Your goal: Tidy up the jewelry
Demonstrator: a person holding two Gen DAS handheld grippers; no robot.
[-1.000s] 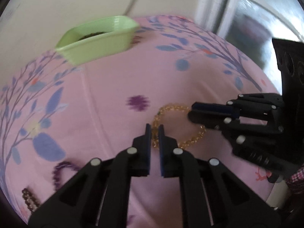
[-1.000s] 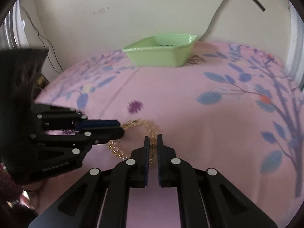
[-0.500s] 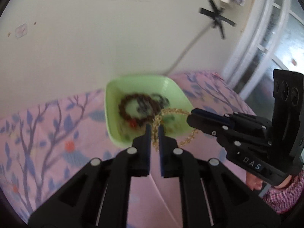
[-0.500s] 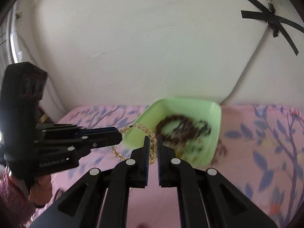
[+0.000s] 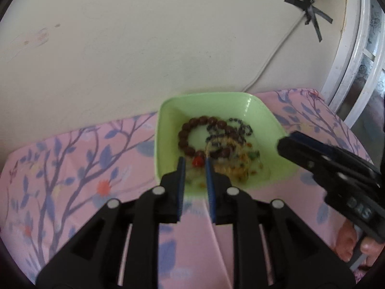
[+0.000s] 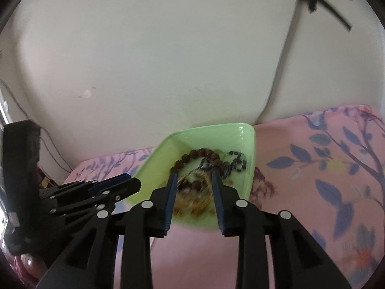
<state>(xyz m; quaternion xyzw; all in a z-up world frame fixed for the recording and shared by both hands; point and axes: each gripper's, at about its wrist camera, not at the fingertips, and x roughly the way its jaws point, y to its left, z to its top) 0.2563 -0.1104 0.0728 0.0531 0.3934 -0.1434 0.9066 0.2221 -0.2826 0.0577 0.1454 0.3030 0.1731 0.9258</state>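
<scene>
Both my grippers over the green tray (image 5: 261, 110)

Left gripper (image 5: 194, 162) just opening, empty; right gripper (image 6: 193, 177) parted, empty; amber bracelet (image 6: 195, 198) blurred at tray's six o'clock.

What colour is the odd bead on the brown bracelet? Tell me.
Red, on the brown bracelet; left wrist view.

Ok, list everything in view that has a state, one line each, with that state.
left gripper: jaws have just been opening, nothing between them, over the tray's near edge
right gripper: open, empty, over the tray
green tray: upright on the pink cloth, holding jewelry
amber bead bracelet: released, blurred, in the tray
brown bead bracelet: lying in the tray
dark bead chain: lying in the tray
</scene>
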